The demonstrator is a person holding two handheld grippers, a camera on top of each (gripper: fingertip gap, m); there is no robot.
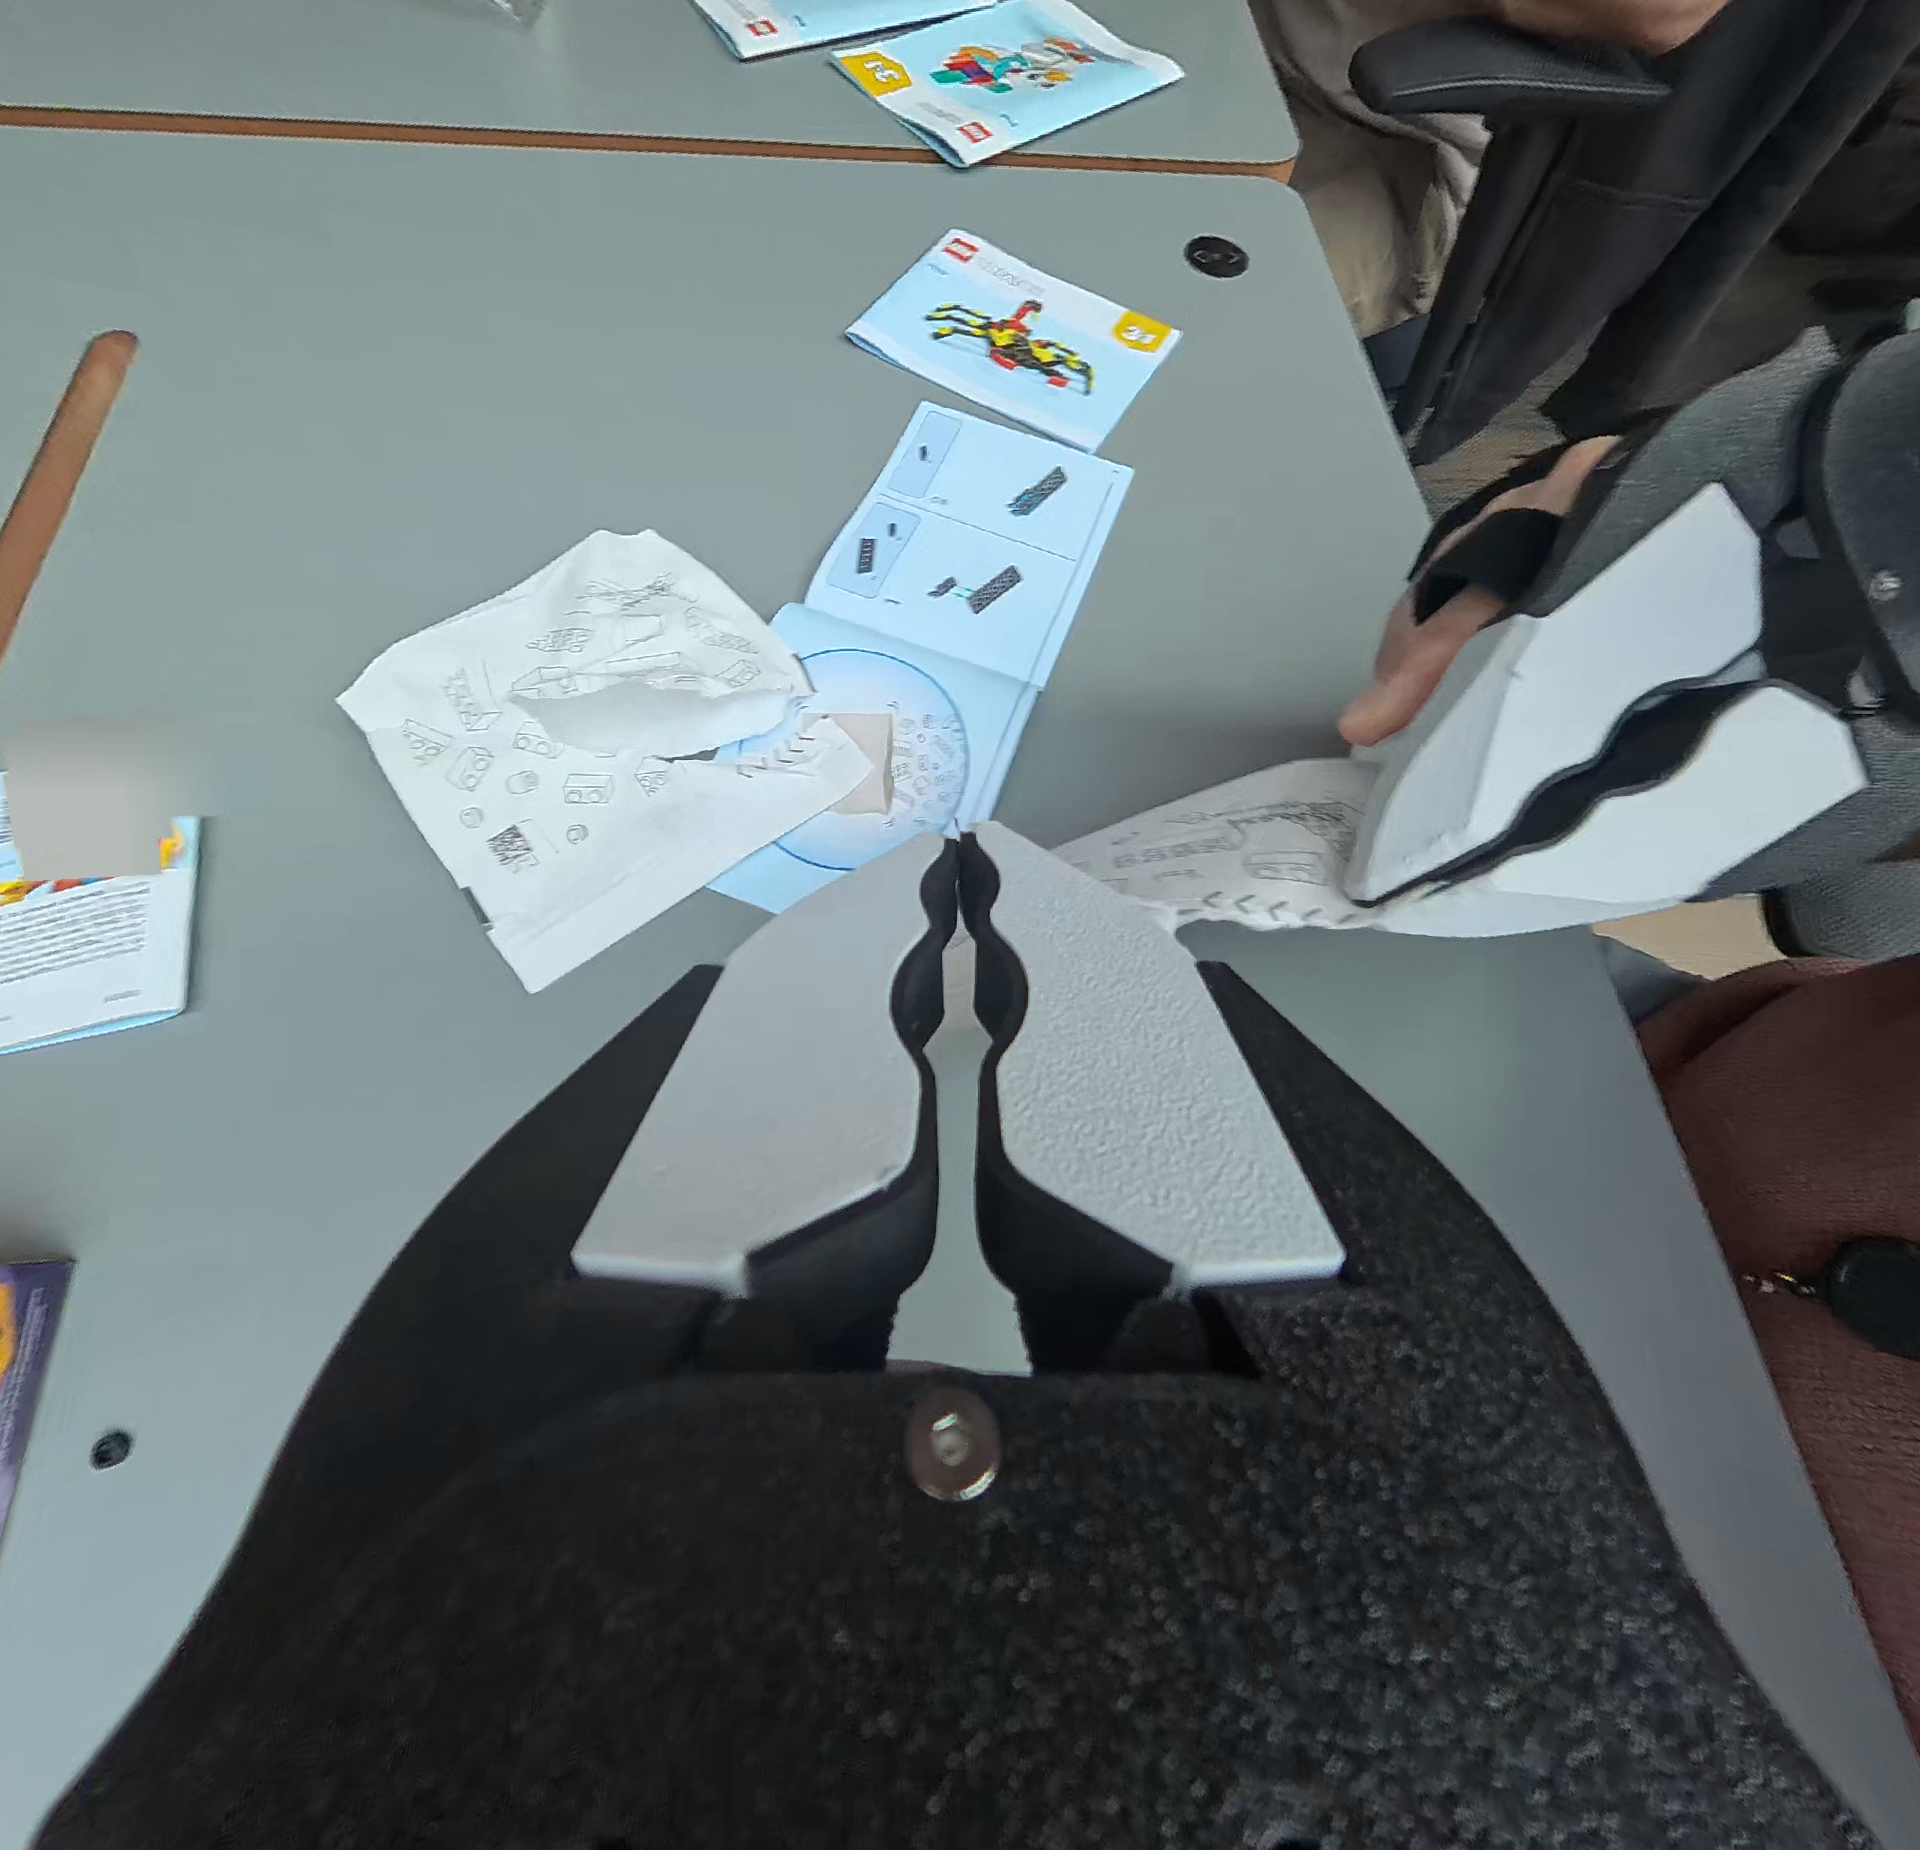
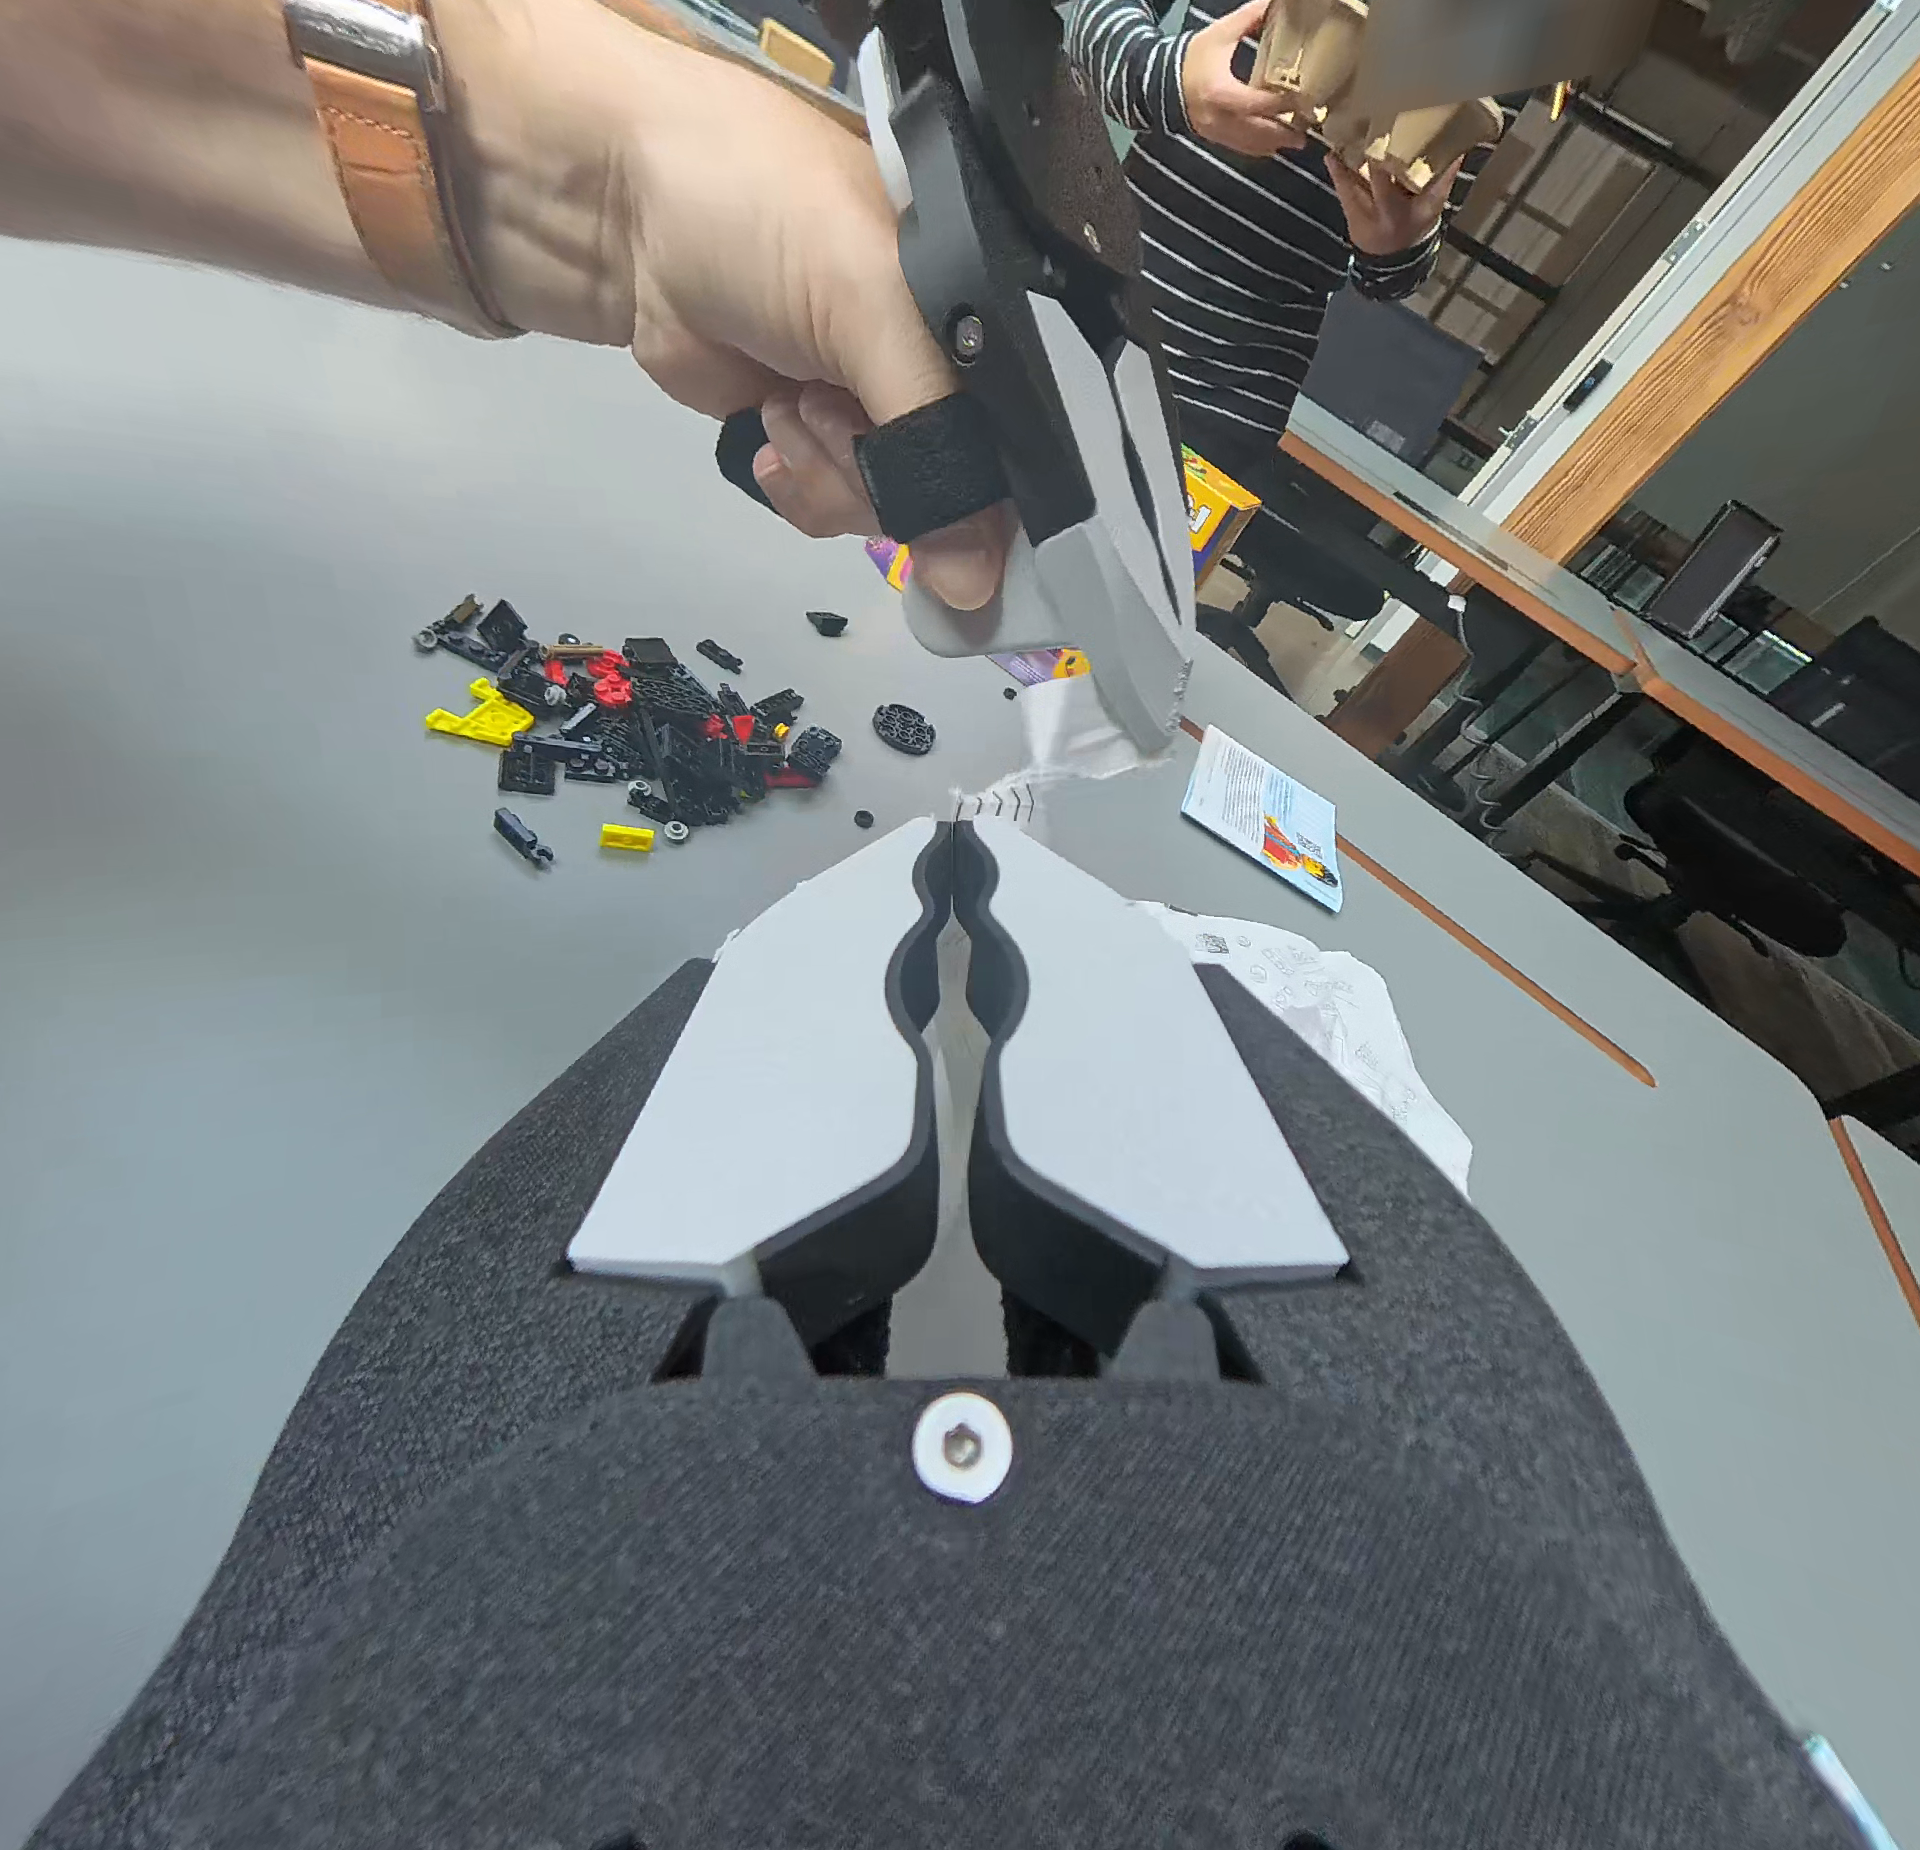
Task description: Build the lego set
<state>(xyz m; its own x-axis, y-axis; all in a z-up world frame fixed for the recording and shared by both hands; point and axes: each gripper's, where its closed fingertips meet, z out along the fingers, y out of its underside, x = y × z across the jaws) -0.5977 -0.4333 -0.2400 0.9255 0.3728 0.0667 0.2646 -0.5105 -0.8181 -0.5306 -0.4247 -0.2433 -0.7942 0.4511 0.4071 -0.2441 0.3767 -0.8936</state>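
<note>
A grey table (image 1: 520, 346) filled both views, in an office-like room with more desks and chairs behind. On it lay several pale blue instruction booklets, one open booklet (image 1: 966, 553) showing build steps, and a torn, crumpled white paper bag (image 1: 582, 751) printed with brick outlines.

The left gripper (image 1: 958, 844) and the right gripper (image 2: 952, 832) hung above the table, tips close together, with a second torn paper bag (image 1: 1226, 865) stretched between them. The right gripper's jaws were pressed together on one end of this paper. The left gripper's jaws were also together, and in the right wrist view its tip met the paper's other end (image 2: 1081, 751), so it seemed to be pinching it as well.

The loose lego pieces (image 2: 634, 730), mostly black with some red and yellow, lay in a heap on the table, well apart from both grippers. A round black piece (image 2: 902, 730) sat just beside the heap.

The pieces looked small, light, hard and smooth, so they would probably slip or skitter if pushed. Flat plates would best be taken across their long edges; those at the heap's edge seemed easiest to reach. The paper looked thin and would tear readily.

A person in a striped top stood in the background.
</note>
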